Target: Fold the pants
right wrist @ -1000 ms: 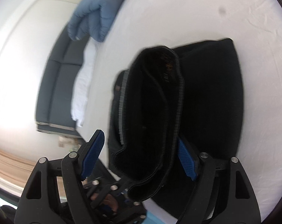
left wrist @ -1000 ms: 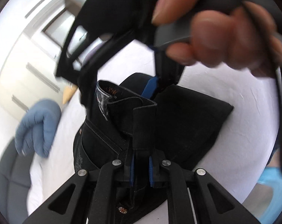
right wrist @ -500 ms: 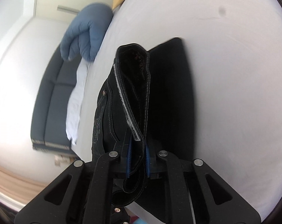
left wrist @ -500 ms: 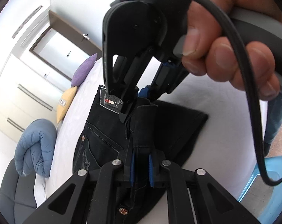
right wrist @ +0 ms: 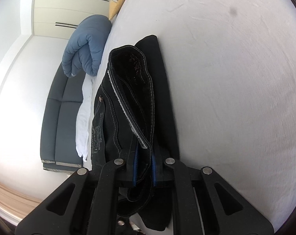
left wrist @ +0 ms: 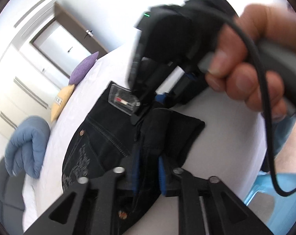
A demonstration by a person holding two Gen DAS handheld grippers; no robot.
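Black jeans (left wrist: pixel 100 143) lie folded on a white bed (left wrist: pixel 222 152). My left gripper (left wrist: pixel 148 172) is shut on a fold of the jeans near the waistband. My right gripper (right wrist: pixel 145 168) is shut on the waistband edge of the jeans (right wrist: pixel 132 90) and holds it lifted above the bed (right wrist: pixel 226 98). The right gripper (left wrist: pixel 146 101) also shows in the left wrist view, held by a hand, with its tip at the jeans' label patch (left wrist: pixel 122 101).
A rolled blue duvet (left wrist: pixel 26 145) lies at the bed's left edge, and shows in the right wrist view (right wrist: pixel 85 45). Yellow (left wrist: pixel 61 101) and purple (left wrist: pixel 83 67) pillows sit farther back. A dark sofa (right wrist: pixel 59 117) stands beside the bed. A blue chair (left wrist: pixel 275 201) is at the right.
My right gripper closed on the waistband, which was loose between open fingers a second ago. Both grippers lifted and drew the waistband toward the near edge.
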